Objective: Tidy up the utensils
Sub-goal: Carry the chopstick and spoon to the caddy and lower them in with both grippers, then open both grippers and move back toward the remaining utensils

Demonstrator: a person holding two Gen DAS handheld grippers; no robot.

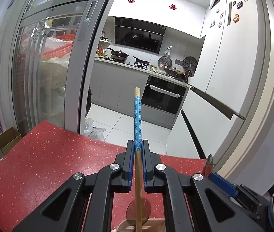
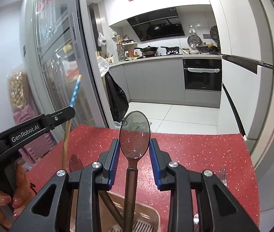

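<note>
Nearest to me, the left claw (image 1: 137,147) was pinched narrow on a chopstick (image 1: 137,119), its blue flowered end sticking up and forward past the tips and the bare wooden shaft running back and down beneath the claw. The right claw (image 2: 134,147) carried a spoon (image 2: 134,133): the bowl stood up between the blue pads (image 2: 115,154), which did not seem to press its sides, so the grip looked to be lower on the brown handle, though I could not tell exactly where. The spoon's handle pointed straight down toward a pinkish slotted holder (image 2: 146,218) sitting on the red speckled table (image 2: 195,154).

That holder lay directly under both claws, so each long utensil hung roughly upright above it, the spoon looking the nearer to its opening. One dark handle already leaned inside; I could not make out more of what it held. Another spoon (image 2: 76,162) lay on the table just left of the holder, and a fork (image 2: 222,174) lay well off to the right.

Beyond the table edge stood a sliding glass door (image 1: 50,67), then the kitchen counter with pans.
</note>
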